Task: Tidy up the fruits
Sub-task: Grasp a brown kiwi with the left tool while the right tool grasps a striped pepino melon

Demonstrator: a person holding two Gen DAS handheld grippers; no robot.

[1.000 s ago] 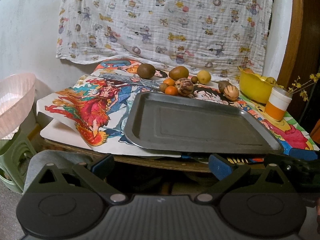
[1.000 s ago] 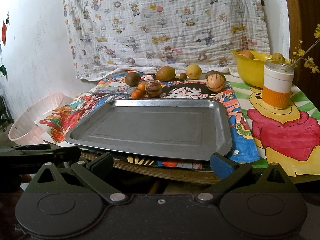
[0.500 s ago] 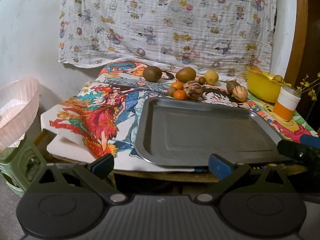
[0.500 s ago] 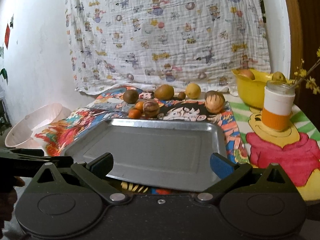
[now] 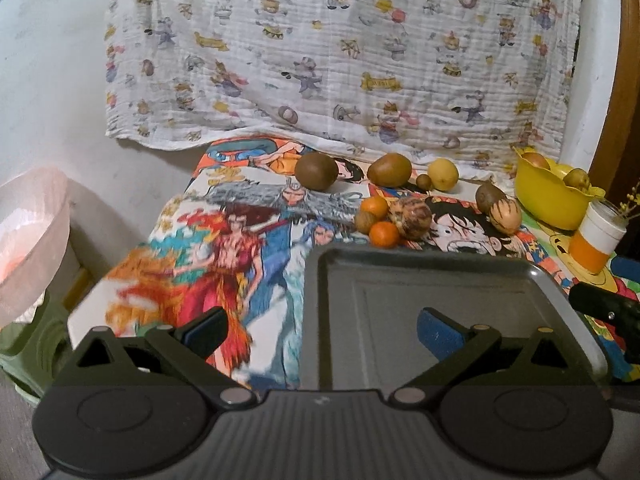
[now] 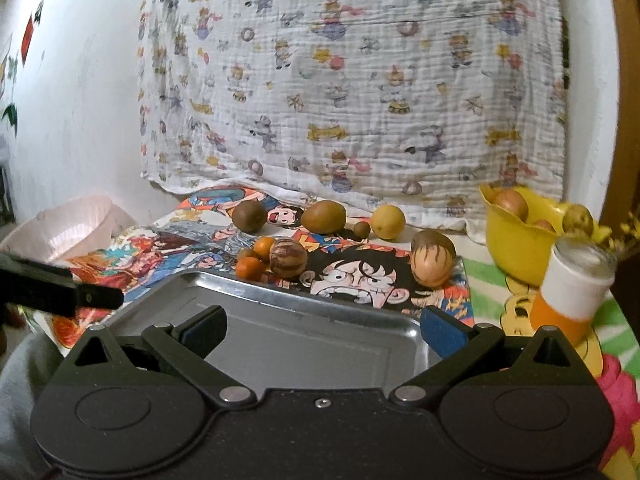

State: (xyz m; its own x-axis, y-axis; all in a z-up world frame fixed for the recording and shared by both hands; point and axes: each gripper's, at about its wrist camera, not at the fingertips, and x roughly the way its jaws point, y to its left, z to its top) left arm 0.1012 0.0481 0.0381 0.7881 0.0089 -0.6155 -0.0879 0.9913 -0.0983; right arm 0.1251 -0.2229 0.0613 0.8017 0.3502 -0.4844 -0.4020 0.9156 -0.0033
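1. The left claw (image 5: 320,330) hangs with its fingers spread wide and nothing between them, over the near left corner of the metal tray (image 5: 440,300).
2. The right claw (image 6: 322,326) is likewise wide open and empty, poised over the near edge of the tray (image 6: 280,332).
3. The tray lies bare on the worktop, on a cartoon-printed cloth (image 5: 224,240) — the landmark for everything else.
4. Just beyond the tray's far edge sit two small oranges (image 5: 384,234), a small brown fruit touching them, and a striped brown fruit (image 5: 412,218).
5. Farther behind the tray, in a row near the hanging patterned sheet (image 5: 340,52), are a kiwi (image 5: 316,171), a second brownish fruit (image 5: 389,169), a tiny brown one (image 5: 423,181) and a yellow lemon (image 5: 443,175).
6. Beyond the tray's far right corner lie two more brown fruits (image 6: 433,264), one striped, touching each other.
7. Right of the tray stand a yellow bowl (image 6: 516,248) holding fruit and, nearer, a white-and-orange jar (image 6: 572,296) — well apart from the loose fruit.
8. Left of the tray, off the worktop, a pink basket (image 5: 28,236) rests on a green stool (image 5: 24,344).
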